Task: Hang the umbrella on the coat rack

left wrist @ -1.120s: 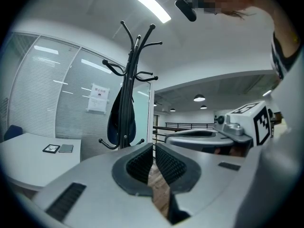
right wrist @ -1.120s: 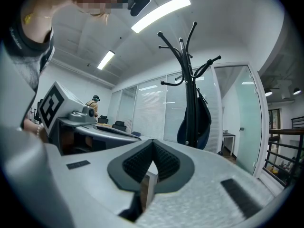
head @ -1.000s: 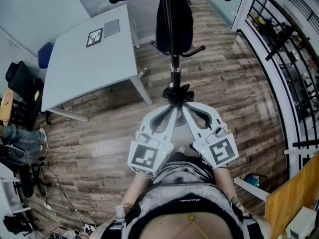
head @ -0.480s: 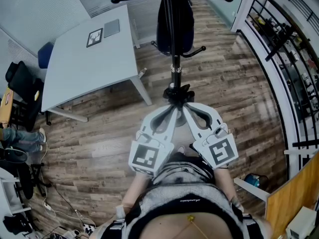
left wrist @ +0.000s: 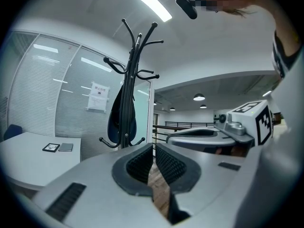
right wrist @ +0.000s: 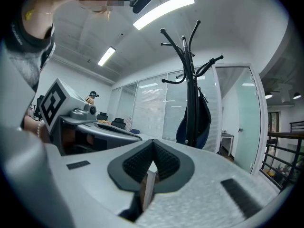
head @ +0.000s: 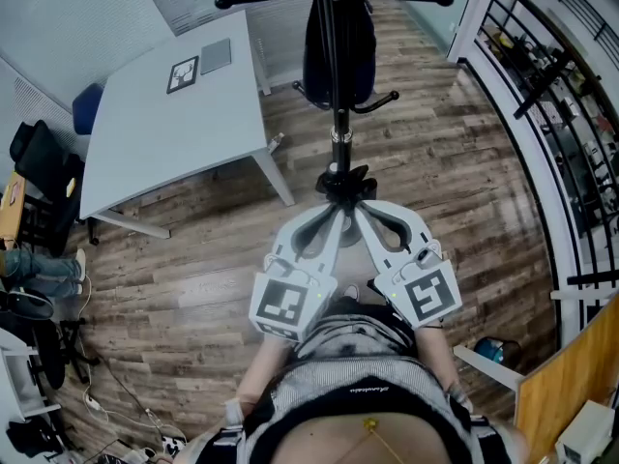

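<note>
Umbrella (head: pixel 338 46): folded, dark blue, hung on coat rack (head: pixel 339 143), long axis vertical, close against the pole. Worktop (head: pixel 164 124) lies left of the rack and the railing (head: pixel 571 162) well to the right, with bare wood floor (head: pixel 435 182) between. Left gripper (left wrist: pixel 153 148) and right gripper (right wrist: pixel 152 146): held level side by side, tips converging toward the rack base. Both have jaws pressed together, nothing between.
</note>
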{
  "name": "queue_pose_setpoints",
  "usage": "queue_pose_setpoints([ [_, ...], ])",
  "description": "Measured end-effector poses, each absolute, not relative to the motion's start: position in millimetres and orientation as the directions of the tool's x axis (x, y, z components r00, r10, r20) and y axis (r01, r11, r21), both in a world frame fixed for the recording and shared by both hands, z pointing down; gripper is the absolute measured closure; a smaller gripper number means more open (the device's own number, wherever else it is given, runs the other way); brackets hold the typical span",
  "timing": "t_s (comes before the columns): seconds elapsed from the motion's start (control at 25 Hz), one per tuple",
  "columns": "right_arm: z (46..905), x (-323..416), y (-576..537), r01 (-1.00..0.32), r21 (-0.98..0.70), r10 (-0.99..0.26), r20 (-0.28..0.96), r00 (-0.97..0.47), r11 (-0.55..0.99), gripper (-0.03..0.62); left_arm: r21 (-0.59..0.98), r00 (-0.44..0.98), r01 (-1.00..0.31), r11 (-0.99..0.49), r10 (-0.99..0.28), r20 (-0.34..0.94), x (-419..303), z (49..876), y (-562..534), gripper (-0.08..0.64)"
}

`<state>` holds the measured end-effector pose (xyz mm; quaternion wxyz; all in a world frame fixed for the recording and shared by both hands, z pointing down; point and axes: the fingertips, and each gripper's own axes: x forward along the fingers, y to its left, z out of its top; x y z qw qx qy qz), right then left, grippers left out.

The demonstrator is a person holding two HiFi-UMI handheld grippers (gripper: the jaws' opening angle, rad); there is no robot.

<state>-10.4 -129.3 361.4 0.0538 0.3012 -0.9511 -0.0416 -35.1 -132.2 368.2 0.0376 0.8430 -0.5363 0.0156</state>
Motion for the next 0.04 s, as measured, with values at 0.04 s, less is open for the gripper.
queue_pose_setpoints([
  [0.04,361.2,-10.4,-129.6,-0.569,0.111,-0.578,0.077,-0.813,0.815,0.591,0.045,0.422,-0.907,-0.420,-0.905,0.063,-35.8,368.8,-133.1,0.543],
])
